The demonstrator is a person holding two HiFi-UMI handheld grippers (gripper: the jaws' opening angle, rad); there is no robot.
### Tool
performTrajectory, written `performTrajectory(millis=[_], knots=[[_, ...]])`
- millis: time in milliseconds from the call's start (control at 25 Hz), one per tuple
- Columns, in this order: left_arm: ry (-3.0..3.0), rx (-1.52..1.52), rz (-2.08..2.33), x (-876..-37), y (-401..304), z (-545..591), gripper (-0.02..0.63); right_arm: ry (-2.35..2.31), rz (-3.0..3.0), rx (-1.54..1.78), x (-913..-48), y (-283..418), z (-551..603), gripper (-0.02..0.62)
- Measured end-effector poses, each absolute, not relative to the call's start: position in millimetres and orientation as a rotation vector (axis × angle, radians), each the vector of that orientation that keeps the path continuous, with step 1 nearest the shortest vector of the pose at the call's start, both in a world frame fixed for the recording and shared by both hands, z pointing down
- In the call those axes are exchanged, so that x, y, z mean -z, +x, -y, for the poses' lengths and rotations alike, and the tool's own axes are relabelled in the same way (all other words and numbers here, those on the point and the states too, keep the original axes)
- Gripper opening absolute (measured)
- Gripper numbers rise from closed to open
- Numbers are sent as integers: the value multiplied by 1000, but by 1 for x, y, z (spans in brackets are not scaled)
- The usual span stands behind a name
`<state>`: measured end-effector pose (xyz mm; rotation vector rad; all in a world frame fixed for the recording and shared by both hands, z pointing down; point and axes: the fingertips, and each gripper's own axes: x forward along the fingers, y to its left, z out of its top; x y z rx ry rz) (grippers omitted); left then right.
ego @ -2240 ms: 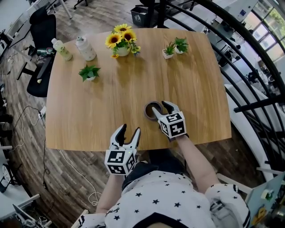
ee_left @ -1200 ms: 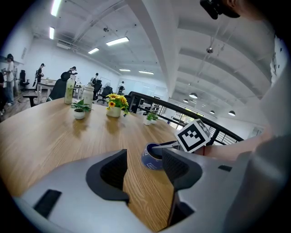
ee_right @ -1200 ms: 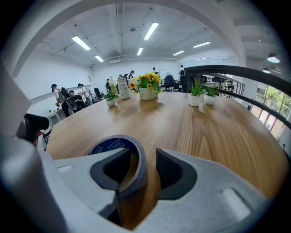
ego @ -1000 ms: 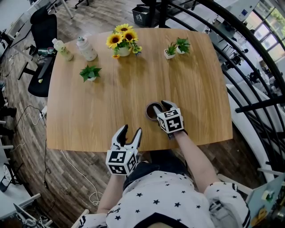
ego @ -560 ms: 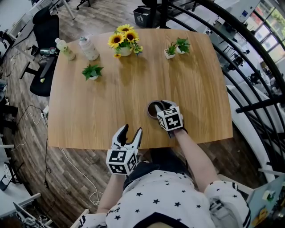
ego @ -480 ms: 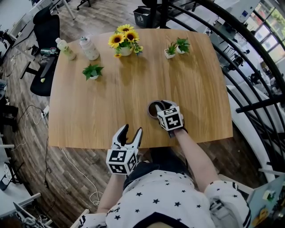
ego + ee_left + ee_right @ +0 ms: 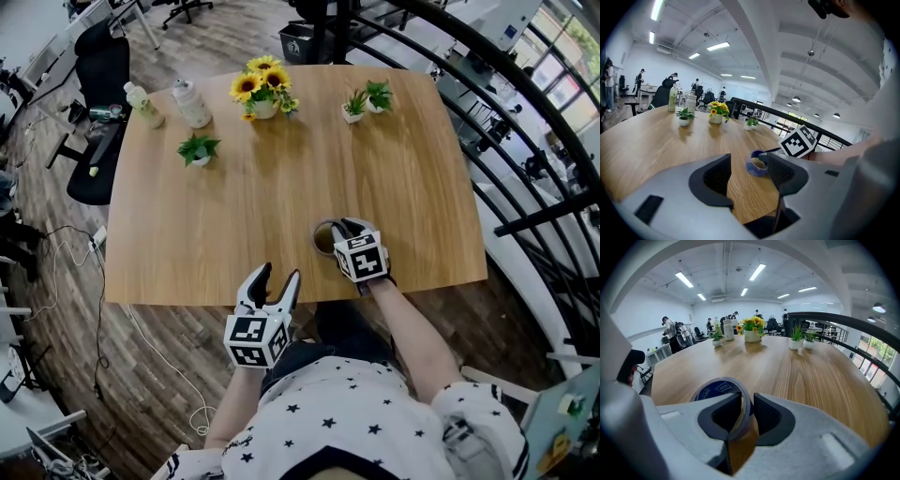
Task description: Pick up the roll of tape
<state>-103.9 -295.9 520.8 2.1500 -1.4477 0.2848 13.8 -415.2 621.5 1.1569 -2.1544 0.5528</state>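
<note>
Clamping the roll of tape (image 7: 717,388) wall, your right gripper (image 7: 747,401) jaws are just closing; pinch seems thin, may slip w/ quick lift.

The right gripper (image 7: 343,229), fingers just closing on the roll of tape (image 7: 317,242), hides its right side in the head view.

right gripper (image 7: 343,227) jaws just closed on tape (image 7: 321,240)

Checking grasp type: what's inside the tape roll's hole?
Inside the blue-printed brown tape roll sits one jaw of the right gripper; its jaws have just been closing on the wall. Wooden table shows through; the gripper covers the rest.
</note>
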Motion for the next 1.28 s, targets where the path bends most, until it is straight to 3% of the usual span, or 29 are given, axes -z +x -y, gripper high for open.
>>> performTrajectory(millis=[1280], knots=[[2239,-190,1485,-478,-110,219,219,1295,2292,-455,-530,16,308,80]])
